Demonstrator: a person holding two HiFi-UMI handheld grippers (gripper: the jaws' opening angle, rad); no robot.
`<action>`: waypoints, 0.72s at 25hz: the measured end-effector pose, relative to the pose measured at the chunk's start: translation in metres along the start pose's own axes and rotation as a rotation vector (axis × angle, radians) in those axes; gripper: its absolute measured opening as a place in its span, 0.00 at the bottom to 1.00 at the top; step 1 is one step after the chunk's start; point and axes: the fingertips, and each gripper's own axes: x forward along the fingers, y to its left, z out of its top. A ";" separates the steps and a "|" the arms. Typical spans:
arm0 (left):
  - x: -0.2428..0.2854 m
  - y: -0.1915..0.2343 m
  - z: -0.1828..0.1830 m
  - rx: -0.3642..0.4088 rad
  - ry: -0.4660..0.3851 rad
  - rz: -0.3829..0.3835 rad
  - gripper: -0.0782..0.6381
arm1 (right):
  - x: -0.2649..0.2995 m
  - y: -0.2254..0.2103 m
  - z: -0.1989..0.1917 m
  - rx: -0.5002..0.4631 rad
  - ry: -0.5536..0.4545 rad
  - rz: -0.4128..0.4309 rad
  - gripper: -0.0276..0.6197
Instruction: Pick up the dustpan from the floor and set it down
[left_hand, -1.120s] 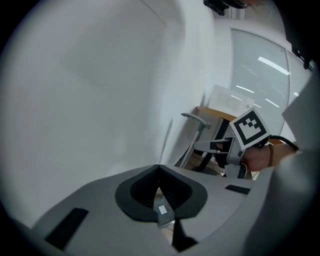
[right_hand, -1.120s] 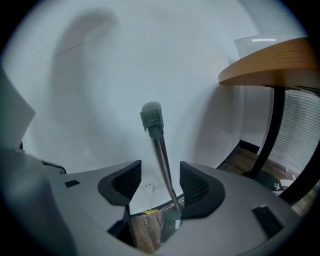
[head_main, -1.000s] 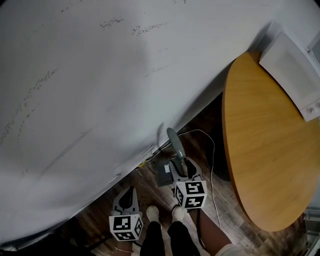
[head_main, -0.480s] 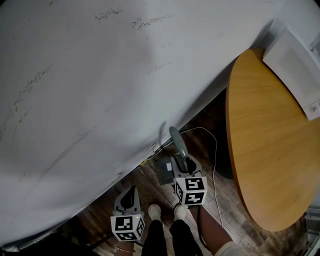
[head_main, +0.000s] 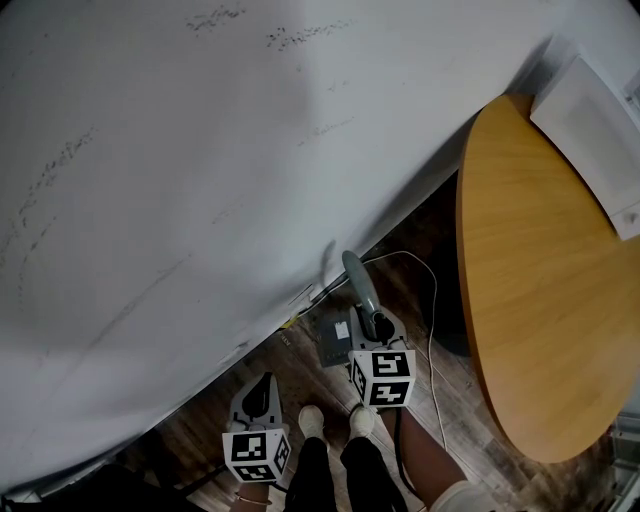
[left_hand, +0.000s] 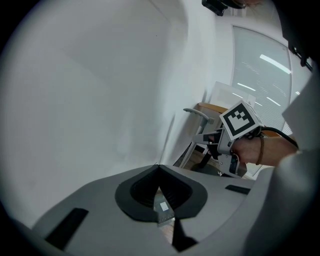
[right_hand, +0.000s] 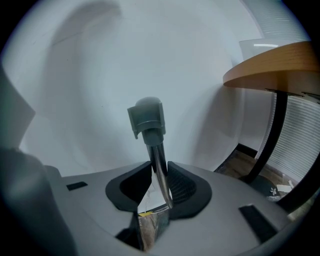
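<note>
**A:** Why is the dustpan (head_main: 332, 345) found where it is?

**B:** It is stood on the floor (head_main: 300, 372) at the foot of the wall (head_main: 200, 150), left of the counter (head_main: 540, 280). That way its handle (right_hand: 159, 167) is set upright and can be reached from above without the pan being touched.

**A:** How is it held?

**B:** The handle's thin shaft is taken between the jaws of the right gripper (head_main: 377, 326), which have just been closing. The pads are seen pressed on the shaft from both sides, just below the grey cap. A grip this high is judged to let the pan hang freely once it is lifted.

**A:** Is the left gripper (left_hand: 159, 169) used?

**B:** No. Its jaws are closed on nothing. It is held low and to the left, near the feet, where the right gripper's way is not blocked.

**A:** What is counted?

**B:** One dustpan with one handle, two grippers and one counter are counted. One white cable (head_main: 432, 320) is also seen, trailed over the floor on the right.
</note>
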 end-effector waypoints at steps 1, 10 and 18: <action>0.000 0.000 -0.001 -0.001 0.001 -0.001 0.13 | 0.000 0.000 0.000 -0.003 0.002 -0.001 0.22; 0.001 -0.004 -0.006 -0.013 -0.003 -0.020 0.13 | -0.010 -0.001 -0.006 -0.033 -0.002 -0.015 0.21; -0.008 -0.018 0.002 -0.001 -0.015 -0.059 0.13 | -0.038 0.004 -0.012 -0.018 0.025 -0.006 0.21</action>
